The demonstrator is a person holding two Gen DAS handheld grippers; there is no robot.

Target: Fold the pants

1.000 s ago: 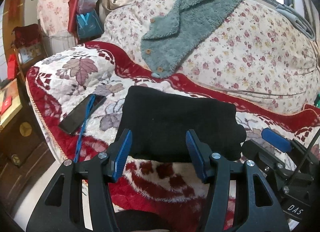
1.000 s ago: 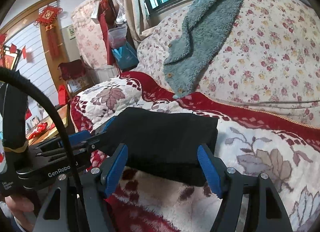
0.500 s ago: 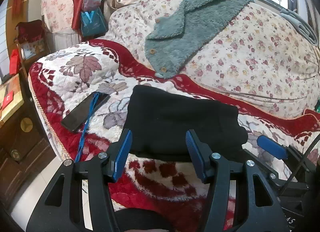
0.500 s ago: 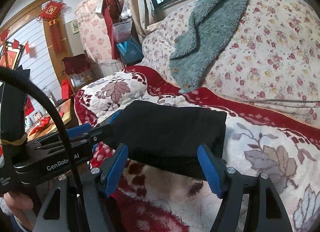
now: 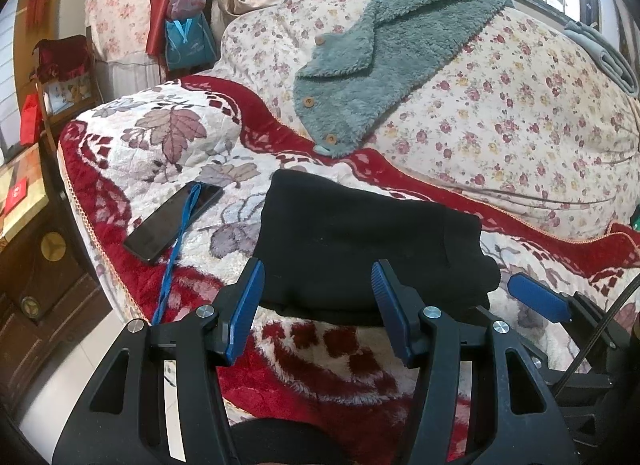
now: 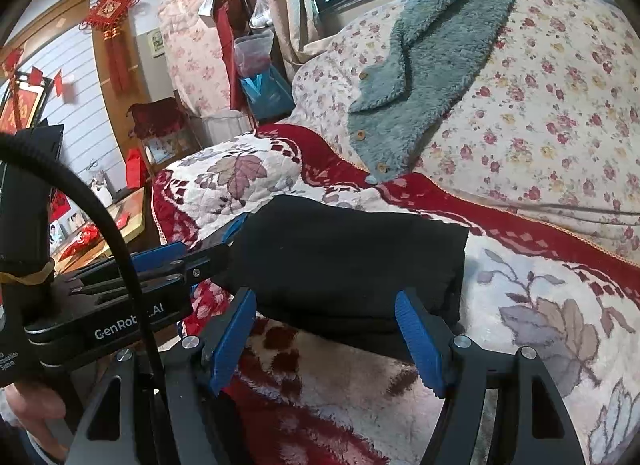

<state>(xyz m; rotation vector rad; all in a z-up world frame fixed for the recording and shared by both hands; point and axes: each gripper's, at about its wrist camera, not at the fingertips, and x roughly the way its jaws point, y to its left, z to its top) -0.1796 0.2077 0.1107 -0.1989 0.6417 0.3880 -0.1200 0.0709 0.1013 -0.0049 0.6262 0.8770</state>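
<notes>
The black pants lie folded into a compact rectangle on the red and white leaf-patterned blanket; they also show in the right wrist view. My left gripper is open and empty, just in front of the pants' near edge. My right gripper is open and empty, in front of the pants' near right part. The left gripper shows in the right wrist view at the pants' left end. One blue pad of the right gripper shows in the left wrist view, at the right.
A black phone with a blue strap lies on the blanket left of the pants. A teal fleece garment drapes over the floral sofa back. The blanket's edge drops to wooden furniture on the left.
Both grippers have drawn back a little from the folded pants and stay open. The pants have not moved.
</notes>
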